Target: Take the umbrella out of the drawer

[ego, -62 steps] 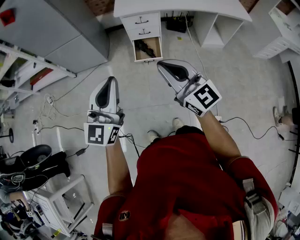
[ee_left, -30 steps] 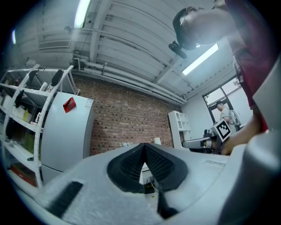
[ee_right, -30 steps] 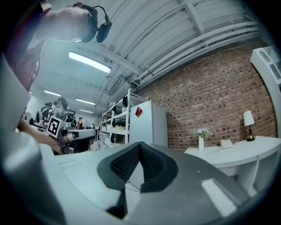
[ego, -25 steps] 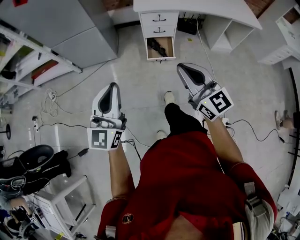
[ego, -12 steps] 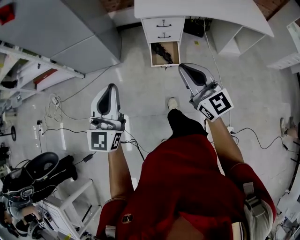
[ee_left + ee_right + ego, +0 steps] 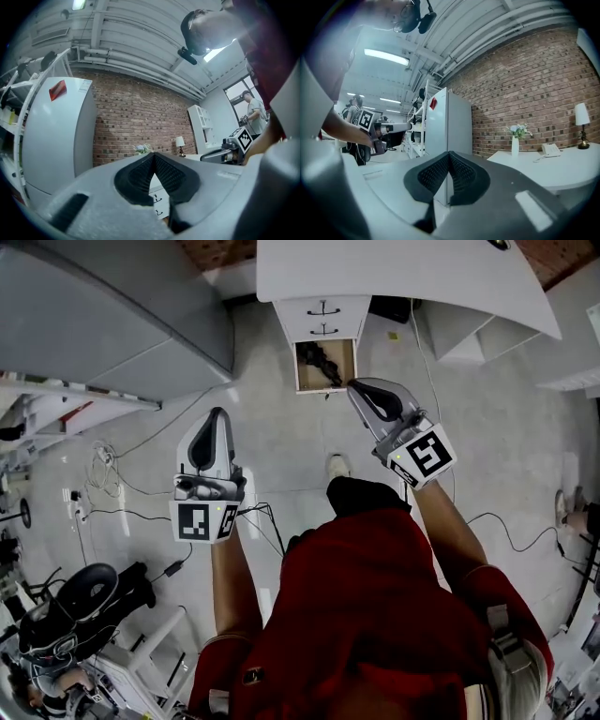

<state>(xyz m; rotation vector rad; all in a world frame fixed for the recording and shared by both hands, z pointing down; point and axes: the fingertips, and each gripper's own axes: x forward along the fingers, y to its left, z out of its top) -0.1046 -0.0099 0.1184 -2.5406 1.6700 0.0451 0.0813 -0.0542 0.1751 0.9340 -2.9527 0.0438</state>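
Drawer (image 6: 301, 382) open at the far end of the floor, folks, the lowest of three under the white desk (image 6: 403, 282). The umbrella (image 6: 320, 360) lay inside it, dark and folded, running from the far left corner toward the near right. Nothing touched it.

The right gripper (image 6: 354, 386) hovered nearest, its tip just beside the drawer's near right corner. Its jaws were pressed together with nothing between them, and in the right gripper view the ribbed pads (image 6: 433, 176) met along one line. The left gripper (image 6: 218, 414) sat further left and nearer the person, well apart from the drawer. It too was closed and empty, pads (image 6: 140, 176) together at the tip. Both pointed toward the far wall.

A big grey cabinet (image 6: 122, 306) stood at far left, near the drawer unit. The right gripper view showed a brick wall (image 6: 525, 89) behind the desk, with a vase (image 6: 515, 145) of flowers, a telephone (image 6: 550, 149) and a lamp (image 6: 581, 117) on the top. Cables (image 6: 122, 488) trailed over the floor at left, and a pale shoe (image 6: 337, 465) showed just ahead of the red shirt (image 6: 375, 615).
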